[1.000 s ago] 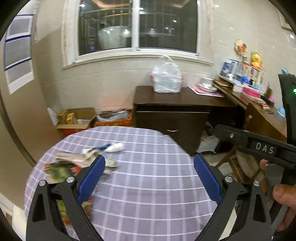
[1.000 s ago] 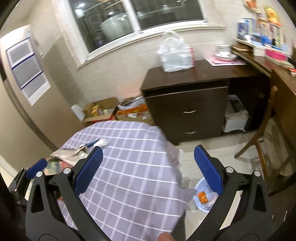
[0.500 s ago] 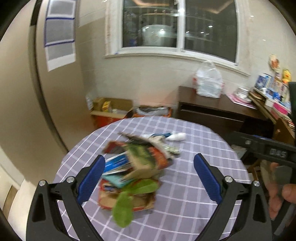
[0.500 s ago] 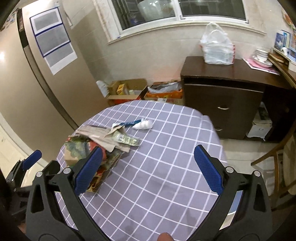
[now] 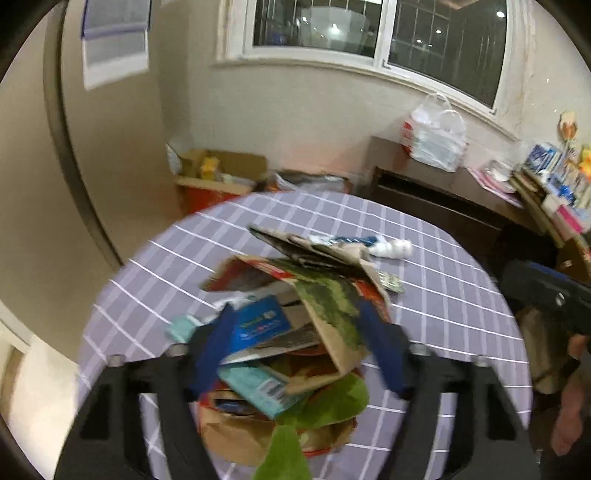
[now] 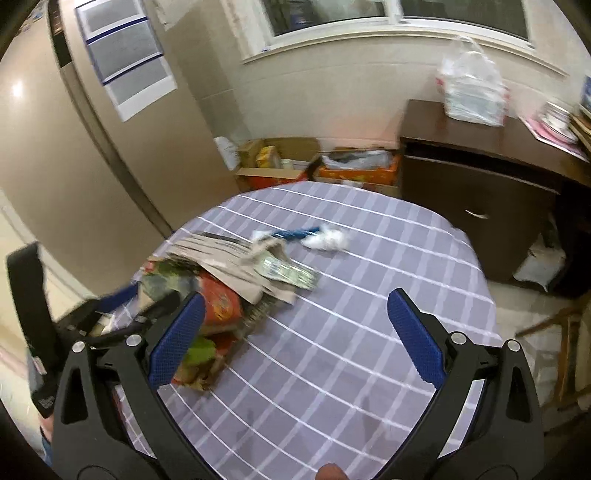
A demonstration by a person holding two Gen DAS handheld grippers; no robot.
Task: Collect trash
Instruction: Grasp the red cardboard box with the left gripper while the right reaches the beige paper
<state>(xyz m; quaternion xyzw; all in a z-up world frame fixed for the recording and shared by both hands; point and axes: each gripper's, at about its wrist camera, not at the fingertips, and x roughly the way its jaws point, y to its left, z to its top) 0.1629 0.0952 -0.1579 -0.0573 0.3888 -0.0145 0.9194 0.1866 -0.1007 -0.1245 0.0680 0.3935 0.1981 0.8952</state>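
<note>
The heap of crumpled cardboard and coloured wrappers [image 5: 291,332] lies directly between the wide-spread blue pads of the left gripper [image 5: 299,350], nearer than the equally open, empty right gripper [image 6: 295,336].

Purple tablecloth [image 6: 369,295] with white checks; blue-padded black tongs [image 6: 295,336]

Home dining room, checked-cloth round table [image 6: 369,295], dark wooden sideboard [image 6: 480,184], window [image 5: 369,29], cluttered shelves [image 5: 554,177]

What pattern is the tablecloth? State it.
The tablecloth is lilac-grey with a white grid check, clearest in the right wrist view.
</note>
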